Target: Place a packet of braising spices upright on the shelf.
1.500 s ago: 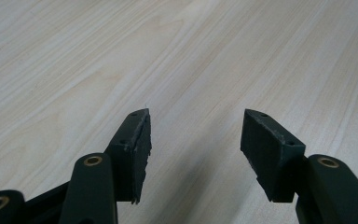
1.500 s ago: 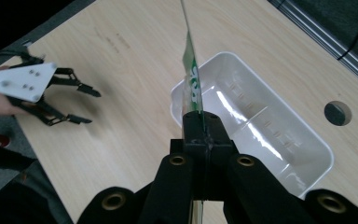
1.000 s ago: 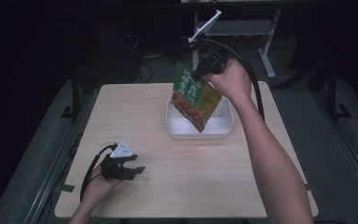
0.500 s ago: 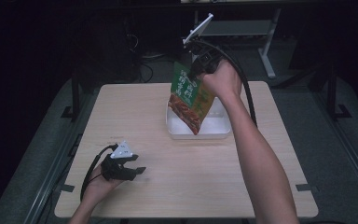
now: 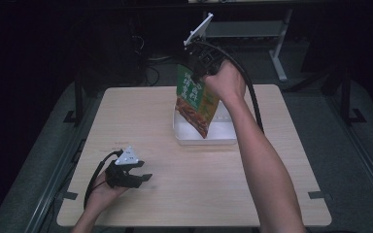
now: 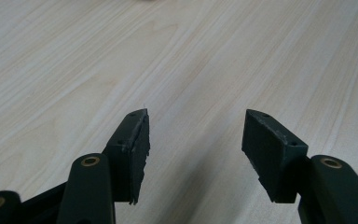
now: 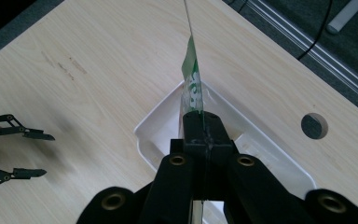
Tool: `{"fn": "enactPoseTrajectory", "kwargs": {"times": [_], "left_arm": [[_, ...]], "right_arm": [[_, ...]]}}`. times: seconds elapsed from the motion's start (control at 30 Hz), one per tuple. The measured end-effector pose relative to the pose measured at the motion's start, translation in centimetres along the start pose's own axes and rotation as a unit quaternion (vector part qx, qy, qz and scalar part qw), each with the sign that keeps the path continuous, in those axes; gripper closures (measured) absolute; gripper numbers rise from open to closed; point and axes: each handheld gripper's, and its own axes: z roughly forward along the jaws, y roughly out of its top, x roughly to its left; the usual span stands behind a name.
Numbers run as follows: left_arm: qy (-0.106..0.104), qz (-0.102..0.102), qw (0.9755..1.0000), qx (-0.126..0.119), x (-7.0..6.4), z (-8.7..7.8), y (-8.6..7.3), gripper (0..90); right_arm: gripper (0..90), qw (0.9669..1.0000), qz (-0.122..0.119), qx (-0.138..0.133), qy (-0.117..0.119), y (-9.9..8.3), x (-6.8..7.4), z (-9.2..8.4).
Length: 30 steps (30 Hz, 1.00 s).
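Note:
A green and orange snack bag [image 5: 195,103] hangs in the air over a white tray [image 5: 228,137] at the back middle of the wooden table. My right gripper [image 5: 194,76] is shut on the bag's top edge. In the right gripper view the bag [image 7: 192,84] runs edge-on away from my closed jaws, above the tray [image 7: 156,126]. My left gripper [image 5: 145,176] rests low at the table's front left, its jaws open and nothing between them. In the left gripper view its fingertips [image 6: 137,133] stand apart over bare wood.
The table [image 5: 141,116] has a round cable hole [image 7: 314,125] past the tray. My left gripper [image 7: 28,154] appears at the left edge of the right gripper view. Metal frame rails [image 5: 70,160] run along the table's sides, and a shelf [image 5: 243,29] stands behind.
My right hand has carried the bag a little to the left over the tray. The left gripper has stayed in place.

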Motion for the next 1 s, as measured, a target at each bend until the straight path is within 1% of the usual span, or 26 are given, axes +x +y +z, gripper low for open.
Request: {"fn": "enactPoseTrajectory", "kwargs": {"times": [0.1, 0.3, 0.33, 0.37, 0.6, 0.63, 0.67, 0.77, 0.87, 0.93, 0.97, 1.0], "left_arm": [[0.000, 0.000, 1.0000, 0.000, 0.0, 0.0, 0.0, 41.3], [-0.001, 0.001, 1.0000, 0.001, 0.0, 0.0, 0.0, 41.3], [-0.001, 0.001, 1.0000, 0.001, 0.0, 0.0, 0.0, 41.3], [-0.001, 0.001, 1.0000, 0.001, 0.0, 0.0, 0.0, 41.3], [-0.003, 0.003, 1.0000, 0.000, -0.1, 0.1, 0.1, 41.1], [-0.003, 0.003, 1.0000, 0.000, -0.1, 0.1, 0.1, 41.1], [-0.003, 0.002, 1.0000, 0.000, -0.1, 0.1, 0.1, 41.1], [-0.003, 0.001, 1.0000, 0.000, -0.1, 0.1, 0.0, 41.1], [-0.004, 0.001, 1.0000, 0.001, -0.1, 0.1, 0.1, 41.1], [-0.004, 0.001, 1.0000, 0.001, -0.1, 0.1, 0.1, 41.1], [-0.004, 0.001, 1.0000, 0.001, -0.1, 0.1, 0.1, 41.1], [-0.004, 0.001, 1.0000, 0.001, -0.1, 0.1, 0.1, 41.1]], "right_arm": [[90.0, 1.0000, -0.003, 0.004, -0.004, 0.1, -0.1, 0.3], [90.0, 1.0000, 0.004, 0.005, -0.003, 0.0, -0.3, 0.9], [90.0, 0.9999, 0.008, 0.011, -0.001, 0.0, -0.5, 1.4], [90.0, 0.9999, 0.008, 0.011, -0.001, 0.0, -0.5, 1.4], [89.8, 0.9994, 0.022, 0.027, 0.009, -0.3, -1.2, 4.0], [89.8, 0.9994, 0.022, 0.027, 0.009, -0.3, -1.2, 4.0], [89.6, 0.9992, 0.025, 0.027, 0.012, -0.5, -1.4, 4.7], [88.3, 0.9992, 0.031, 0.006, 0.023, -0.9, -1.8, 5.1], [83.7, 0.9992, 0.027, -0.010, 0.027, -1.2, -2.0, 5.1], [77.5, 0.9988, 0.030, -0.018, 0.034, -1.5, -2.1, 4.9], [77.5, 0.9988, 0.030, -0.018, 0.034, -1.5, -2.1, 4.9], [75.4, 0.9988, 0.029, -0.020, 0.034, -1.6, -2.1, 4.9]]}}
